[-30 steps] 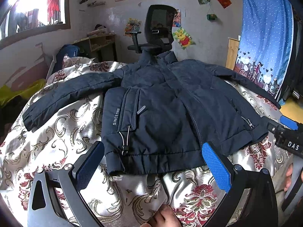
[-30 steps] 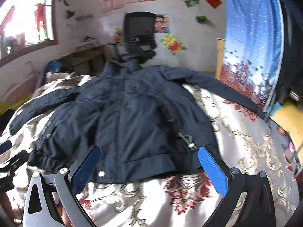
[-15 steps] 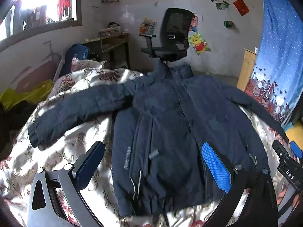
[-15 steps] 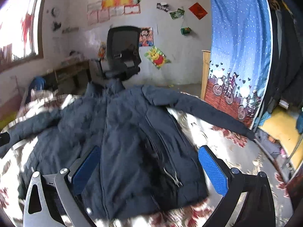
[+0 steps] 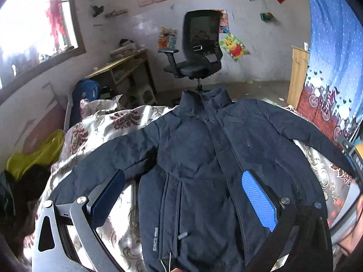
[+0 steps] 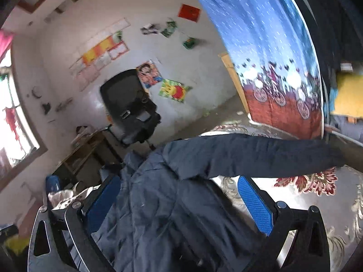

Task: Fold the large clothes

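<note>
A dark navy padded jacket (image 5: 204, 163) lies face up on the patterned bedspread (image 5: 118, 120), collar toward the far end, both sleeves spread out. My left gripper (image 5: 183, 195) hovers open over the jacket's lower front, its blue pads (image 5: 258, 199) wide apart with nothing between them. In the right wrist view the jacket (image 6: 163, 204) fills the bottom and its right sleeve (image 6: 261, 156) stretches out to the right. My right gripper (image 6: 179, 201) is open above the jacket's right shoulder area, tilted, holding nothing.
A black office chair (image 5: 199, 54) stands past the bed's far end, beside a wooden desk (image 5: 122, 68). A blue patterned curtain (image 5: 333, 68) hangs on the right. A yellow-green bundle (image 5: 34, 156) lies at the left of the bed. A hand (image 5: 349, 238) shows at lower right.
Both grippers have moved forward and up over the jacket from its hem. The right gripper has swung toward the right sleeve and tilted. Both stay open.
</note>
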{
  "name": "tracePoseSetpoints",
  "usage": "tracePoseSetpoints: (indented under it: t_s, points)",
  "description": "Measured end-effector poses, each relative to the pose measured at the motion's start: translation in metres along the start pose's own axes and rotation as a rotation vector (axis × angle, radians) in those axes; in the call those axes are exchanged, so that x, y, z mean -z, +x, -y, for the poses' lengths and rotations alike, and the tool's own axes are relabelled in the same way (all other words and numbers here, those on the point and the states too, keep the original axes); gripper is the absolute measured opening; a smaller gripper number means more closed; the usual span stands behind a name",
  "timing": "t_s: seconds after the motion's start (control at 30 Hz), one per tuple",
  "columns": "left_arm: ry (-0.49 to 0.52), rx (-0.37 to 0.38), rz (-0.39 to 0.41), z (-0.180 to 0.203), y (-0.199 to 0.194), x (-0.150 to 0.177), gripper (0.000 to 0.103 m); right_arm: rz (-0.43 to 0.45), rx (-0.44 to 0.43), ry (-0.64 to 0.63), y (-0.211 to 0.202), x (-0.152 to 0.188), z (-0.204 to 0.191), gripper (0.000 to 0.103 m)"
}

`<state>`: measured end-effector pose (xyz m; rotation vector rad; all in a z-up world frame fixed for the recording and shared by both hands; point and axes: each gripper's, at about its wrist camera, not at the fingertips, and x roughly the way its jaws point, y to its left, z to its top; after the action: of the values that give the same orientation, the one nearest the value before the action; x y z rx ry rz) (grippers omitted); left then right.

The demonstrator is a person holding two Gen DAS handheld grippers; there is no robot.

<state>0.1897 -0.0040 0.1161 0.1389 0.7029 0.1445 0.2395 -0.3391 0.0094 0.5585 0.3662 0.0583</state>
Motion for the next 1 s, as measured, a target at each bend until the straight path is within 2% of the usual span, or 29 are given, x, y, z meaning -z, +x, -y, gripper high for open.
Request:
tracePoseSetpoints:
  t_s: [0.07,0.13,0.27,0.53,0.73,1.0]
  points:
    - [0.035,-0.01,0.011,0.007,0.01,-0.004,0.101,-0.051,0.048,-0.045,0.021,-0.01,0.005,0.103]
    - [0.07,-0.017,0.019,0.014,0.021,-0.006,0.101,-0.054,0.097,-0.091,0.036,-0.013,0.009,0.103]
    - [0.117,-0.012,0.026,0.025,0.055,-0.012,0.101,-0.06,0.128,-0.031,0.046,-0.003,0.034,0.103]
    - [0.218,0.036,-0.015,0.044,0.135,-0.029,0.101,-0.051,0.22,0.057,0.049,0.019,0.086,0.103]
    - [0.289,0.077,-0.041,0.066,0.201,-0.044,0.101,-0.038,0.181,0.216,0.065,0.022,0.109,0.103]
    - [0.163,0.292,-0.039,0.143,0.291,-0.071,0.101,0.052,0.09,0.532,0.053,0.009,0.156,0.103]
